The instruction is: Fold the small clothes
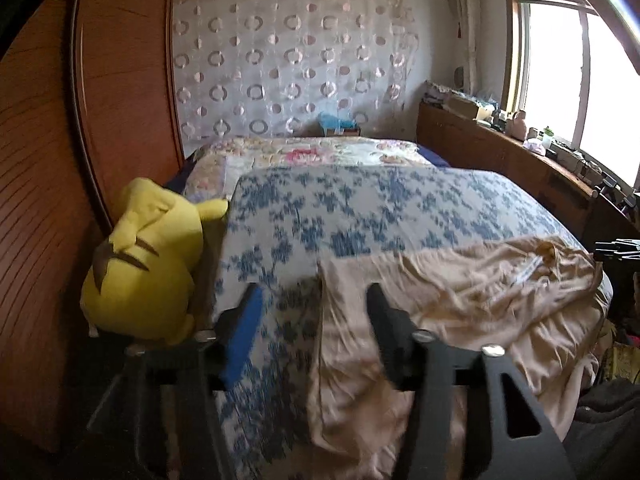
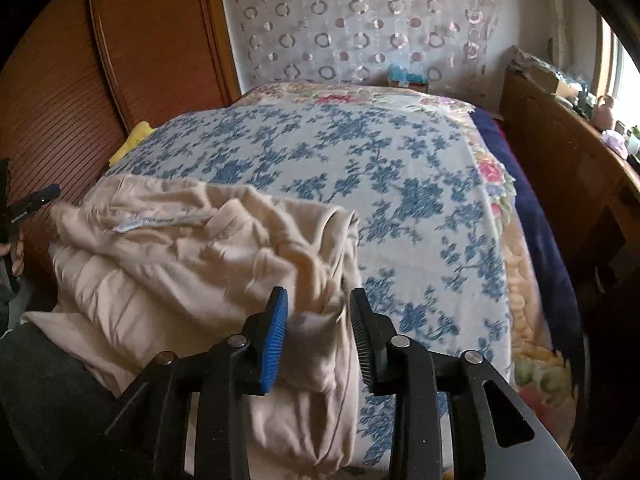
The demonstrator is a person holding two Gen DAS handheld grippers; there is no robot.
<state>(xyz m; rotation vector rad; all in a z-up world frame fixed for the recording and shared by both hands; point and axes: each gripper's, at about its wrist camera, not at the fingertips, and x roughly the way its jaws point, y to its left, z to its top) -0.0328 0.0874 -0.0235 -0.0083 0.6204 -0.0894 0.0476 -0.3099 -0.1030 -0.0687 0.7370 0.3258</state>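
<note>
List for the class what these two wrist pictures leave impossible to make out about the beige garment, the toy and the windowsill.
- Beige garment: right wrist view, lower part cut off by the frame and the right gripper; type unclear.
- Label: print blurred.
- Yellow plush toy: left wrist view, underside hidden behind the left gripper.
- Windowsill clutter: too small, glare.

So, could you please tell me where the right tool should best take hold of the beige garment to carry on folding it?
Probably the beige garment is best gripped at the hem edge draping over the near side of the bed, coming from the front with the right tool. That edge hangs free between the open jaws, while the middle is bunched and wrinkled.
</note>
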